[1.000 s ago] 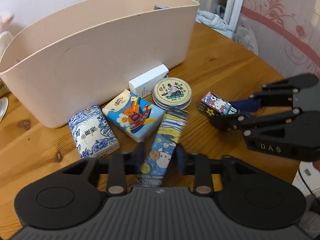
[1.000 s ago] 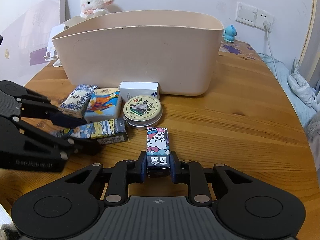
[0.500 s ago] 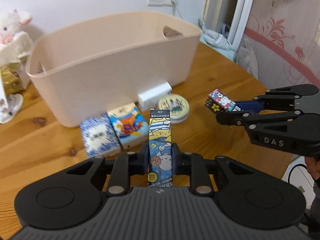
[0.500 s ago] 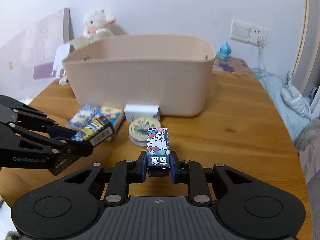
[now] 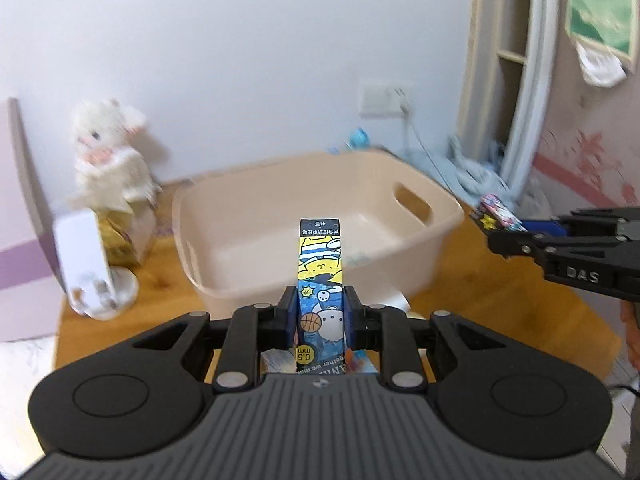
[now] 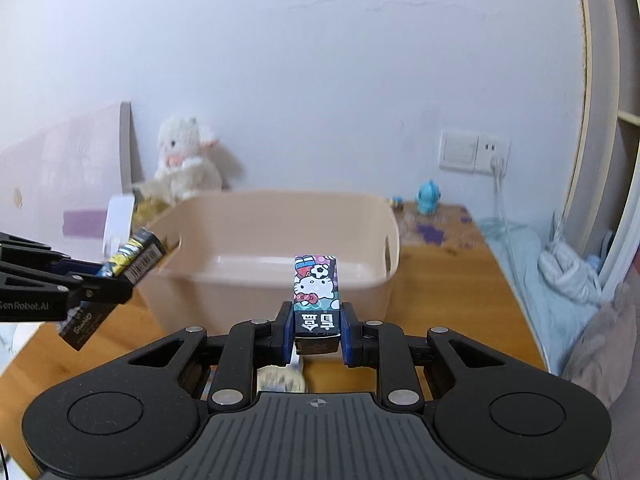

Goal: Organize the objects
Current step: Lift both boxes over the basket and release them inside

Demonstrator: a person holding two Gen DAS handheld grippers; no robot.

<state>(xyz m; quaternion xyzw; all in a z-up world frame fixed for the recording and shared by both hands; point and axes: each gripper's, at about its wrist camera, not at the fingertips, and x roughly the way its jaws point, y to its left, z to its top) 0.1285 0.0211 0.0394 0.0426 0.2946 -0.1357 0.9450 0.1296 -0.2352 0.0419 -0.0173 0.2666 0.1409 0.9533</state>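
My left gripper (image 5: pixel 320 314) is shut on a blue and yellow cartoon box (image 5: pixel 320 280) and holds it up in the air in front of the beige bin (image 5: pixel 404 248). My right gripper (image 6: pixel 316 326) is shut on a Hello Kitty box (image 6: pixel 316 286), also raised above the table before the same bin (image 6: pixel 360 216). Each gripper shows in the other's view: the right one (image 5: pixel 486 226) at the bin's right end with the Hello Kitty box (image 5: pixel 496 210), the left one (image 6: pixel 116 280) at its left end with the cartoon box (image 6: pixel 136 258). The bin's inside looks almost bare.
A white plush toy (image 5: pixel 108 152) and a white stand (image 5: pixel 86 264) sit left of the bin on the wooden table (image 5: pixel 500 300). A small blue figure (image 6: pixel 428 196) stands behind the bin near a wall socket (image 6: pixel 474 152). Other small packs lie partly hidden under the grippers.
Both grippers have lifted their boxes off the table and risen well above it, so the bin's open top now shows. The tin and packs have dropped out of sight below.
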